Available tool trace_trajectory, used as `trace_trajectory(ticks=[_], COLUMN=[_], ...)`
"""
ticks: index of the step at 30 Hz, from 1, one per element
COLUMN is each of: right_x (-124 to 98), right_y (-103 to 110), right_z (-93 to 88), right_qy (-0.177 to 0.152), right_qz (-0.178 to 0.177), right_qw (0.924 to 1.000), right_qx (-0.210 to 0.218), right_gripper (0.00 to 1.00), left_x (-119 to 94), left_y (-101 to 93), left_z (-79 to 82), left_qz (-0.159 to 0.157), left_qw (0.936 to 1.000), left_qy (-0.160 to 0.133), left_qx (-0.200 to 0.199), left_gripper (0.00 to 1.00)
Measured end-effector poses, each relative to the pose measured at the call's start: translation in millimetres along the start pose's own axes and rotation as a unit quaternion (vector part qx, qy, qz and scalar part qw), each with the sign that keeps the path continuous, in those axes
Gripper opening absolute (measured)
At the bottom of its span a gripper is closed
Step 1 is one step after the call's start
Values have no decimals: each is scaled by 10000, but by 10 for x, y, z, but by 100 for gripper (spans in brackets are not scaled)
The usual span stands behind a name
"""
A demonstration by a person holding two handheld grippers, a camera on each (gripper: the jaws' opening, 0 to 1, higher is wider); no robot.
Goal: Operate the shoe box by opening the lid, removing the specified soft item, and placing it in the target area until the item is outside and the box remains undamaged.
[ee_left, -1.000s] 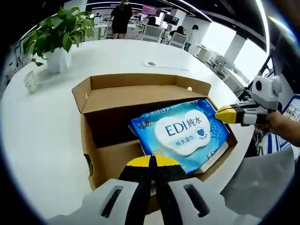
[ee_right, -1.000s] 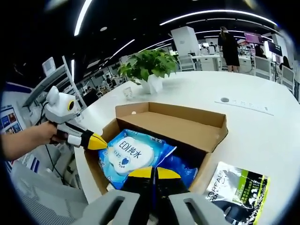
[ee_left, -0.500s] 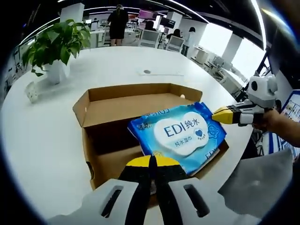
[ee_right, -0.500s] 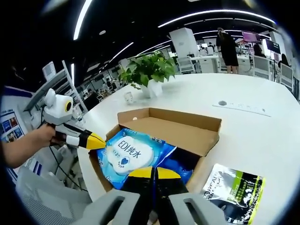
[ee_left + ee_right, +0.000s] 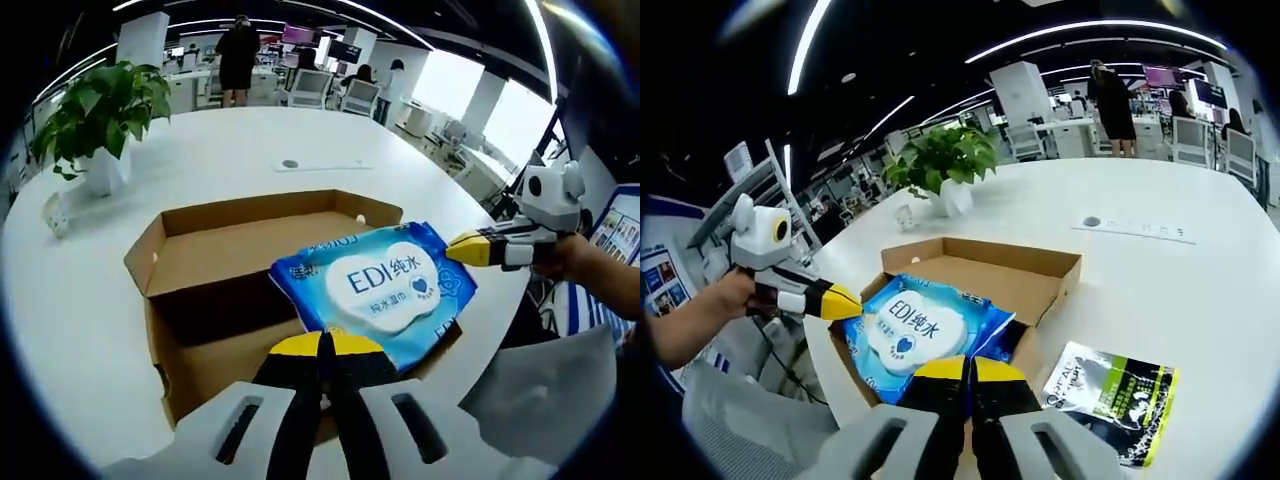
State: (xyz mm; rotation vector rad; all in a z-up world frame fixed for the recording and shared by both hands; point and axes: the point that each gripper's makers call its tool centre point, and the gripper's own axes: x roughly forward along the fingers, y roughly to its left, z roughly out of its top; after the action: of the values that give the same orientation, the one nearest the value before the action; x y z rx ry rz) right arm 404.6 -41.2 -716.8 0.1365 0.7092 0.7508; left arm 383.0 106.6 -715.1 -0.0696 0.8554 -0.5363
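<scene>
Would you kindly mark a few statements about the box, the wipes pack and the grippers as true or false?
1. The box is open. True.
2. The wipes pack is red. False: it is blue with a white label.
3. Both grippers are shut on the wipes pack. True: the left gripper and the right gripper each pinch an edge.
4. A green and black packet lies inside the box. False: it lies on the table beside the box.
5. A potted plant stands on the table. True.
</scene>
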Motion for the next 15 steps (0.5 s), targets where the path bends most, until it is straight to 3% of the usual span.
trace_trajectory(ticks=[15], right_x=[-349], right_y=[-335], right_z=[1], right_qy=[-86], right_qz=[-211], right_qw=[9995], right_qx=[226], right_gripper=[0], left_x=[192], left_y=[-398], left_z=[123], left_qz=[-266], left_qw=[9996], left_qy=[-2], left_qx=[76], left_gripper=[0])
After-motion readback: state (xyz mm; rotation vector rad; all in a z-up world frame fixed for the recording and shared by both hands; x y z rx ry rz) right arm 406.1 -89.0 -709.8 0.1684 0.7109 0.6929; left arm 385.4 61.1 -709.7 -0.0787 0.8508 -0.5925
